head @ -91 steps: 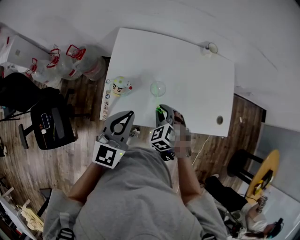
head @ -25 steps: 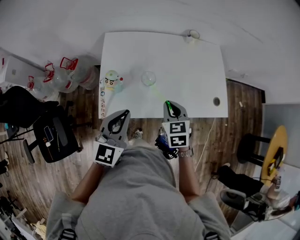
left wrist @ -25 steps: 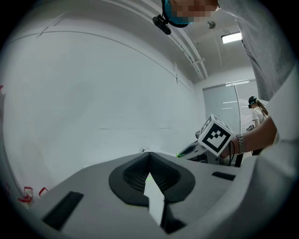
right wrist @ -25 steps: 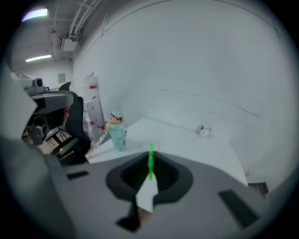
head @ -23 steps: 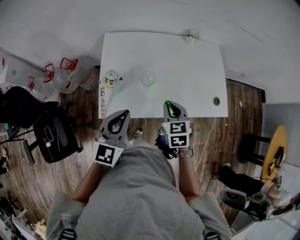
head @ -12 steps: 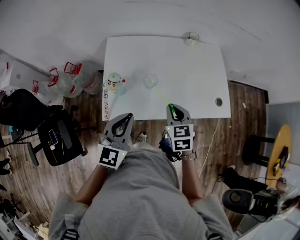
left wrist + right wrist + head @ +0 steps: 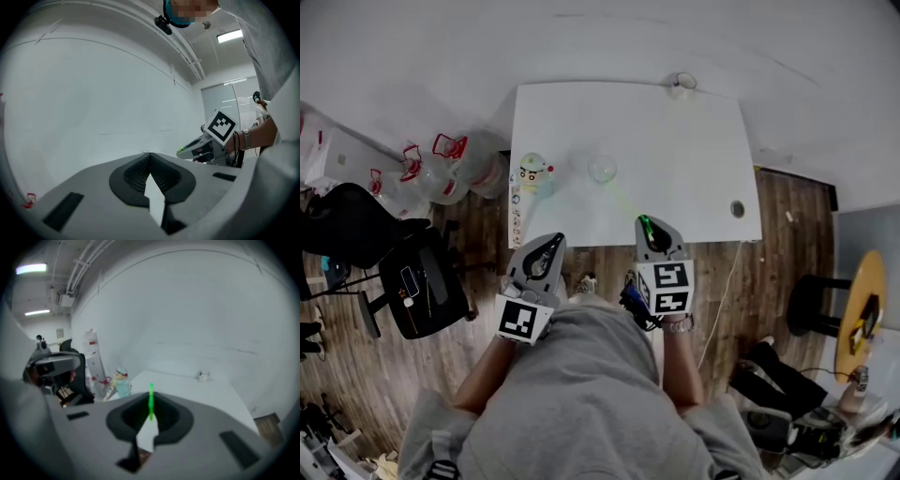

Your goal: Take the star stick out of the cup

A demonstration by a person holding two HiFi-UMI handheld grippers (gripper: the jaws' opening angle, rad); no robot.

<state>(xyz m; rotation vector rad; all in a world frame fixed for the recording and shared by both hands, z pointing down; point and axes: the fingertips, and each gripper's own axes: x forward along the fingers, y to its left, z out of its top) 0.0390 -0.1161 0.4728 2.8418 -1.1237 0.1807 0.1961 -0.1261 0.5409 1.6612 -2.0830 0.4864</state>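
Note:
A clear cup (image 7: 602,169) stands on the white table (image 7: 675,150). My right gripper (image 7: 644,223) hovers over the table's near edge, shut on a thin green star stick (image 7: 625,202) that slants from its jaws toward the cup. The stick's far end is too faint to place against the rim. In the right gripper view the green stick (image 7: 151,399) rises out of the closed right gripper (image 7: 150,414); neither star nor cup shows. My left gripper (image 7: 548,243) hangs off the table's near left corner, shut and empty. Its own view shows the left gripper (image 7: 149,157) against a white wall.
A cartoon figure container (image 7: 533,173) stands at the table's left edge, left of the cup. A small round object (image 7: 680,86) sits at the far edge, and a cable hole (image 7: 737,209) at the near right. An office chair (image 7: 412,281) and water jugs (image 7: 455,164) stand at left.
The right gripper has drawn back from the cup toward the table's near edge, carrying the green stick. The left gripper has stayed shut near the body.

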